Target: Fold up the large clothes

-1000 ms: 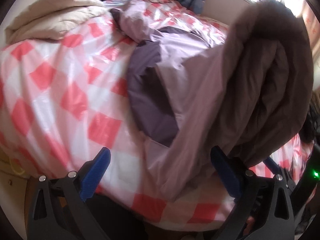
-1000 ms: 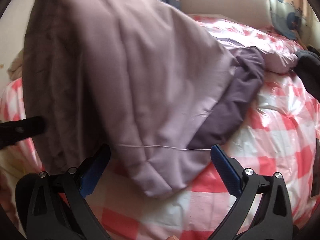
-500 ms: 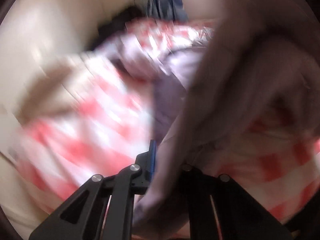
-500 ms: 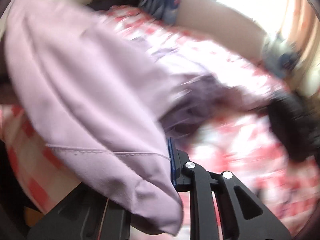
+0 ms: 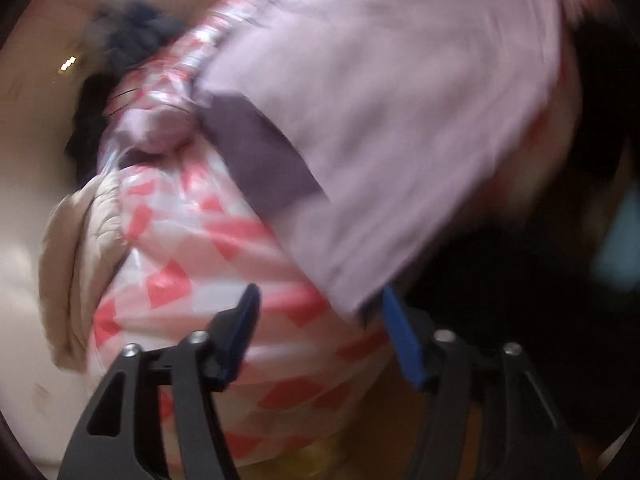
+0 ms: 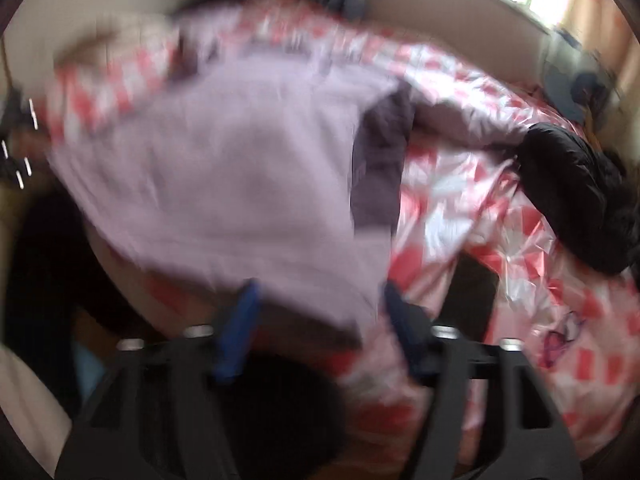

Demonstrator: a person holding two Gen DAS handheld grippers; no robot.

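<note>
A large lilac garment (image 5: 400, 100) with a dark purple lining (image 5: 260, 152) lies spread on the red-and-white checked bed cover (image 5: 180, 280). In the blurred left wrist view my left gripper (image 5: 320, 312) has its jaws opening. The garment's near corner hangs just inside the right blue pad, and no pad presses on it. In the right wrist view the lilac garment (image 6: 240, 180) fills the middle. Its near hem drapes loosely between the jaws of my right gripper (image 6: 320, 304), which are also opening.
A beige padded cover (image 5: 80, 260) is bunched at the bed's left side. A black garment (image 6: 580, 200) lies on the checked bed cover (image 6: 500, 240) at the right, also seen as the black garment (image 5: 132, 40). Dark floor shows below the bed's near edge.
Both grippers went from open to shut on the garment's hem, then opened again. The garment, held up before, now lies flatter on the bed. The left view has rolled.
</note>
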